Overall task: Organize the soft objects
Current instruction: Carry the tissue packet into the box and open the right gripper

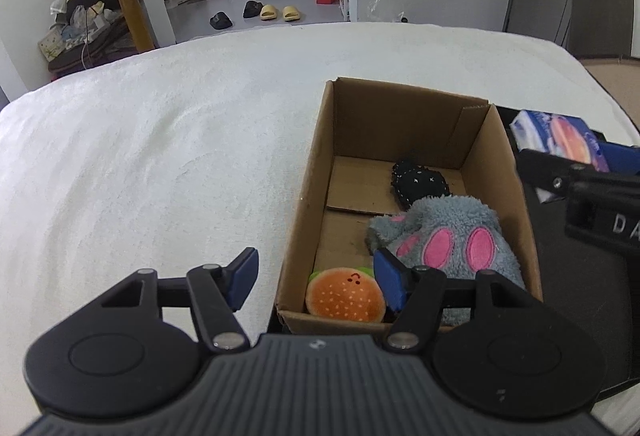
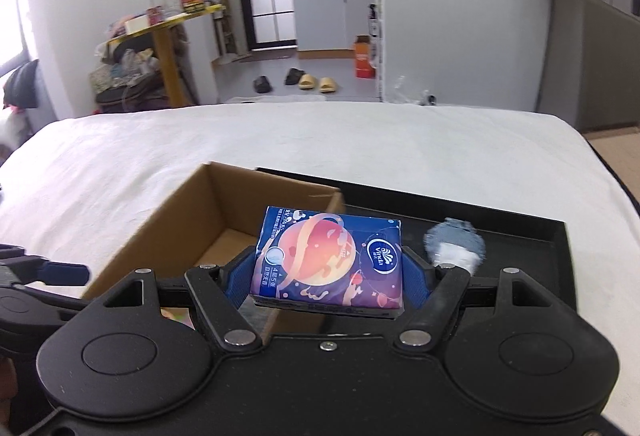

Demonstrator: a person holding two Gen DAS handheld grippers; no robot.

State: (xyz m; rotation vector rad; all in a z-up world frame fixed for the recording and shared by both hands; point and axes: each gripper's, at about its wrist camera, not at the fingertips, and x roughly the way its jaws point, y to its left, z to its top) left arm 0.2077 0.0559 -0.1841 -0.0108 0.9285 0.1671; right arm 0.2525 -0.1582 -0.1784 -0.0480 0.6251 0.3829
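Right gripper (image 2: pixel 329 278) pads tight on tissue pack (image 2: pixel 328 260)

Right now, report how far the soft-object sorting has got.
Done: the burger plush, the grey paw mitten and a black plush lie in the cardboard box.
In hand: the right claw grips a tissue pack near the box.
Left: one blurred blue-white soft item on the black tray. The left claw is open and empty.
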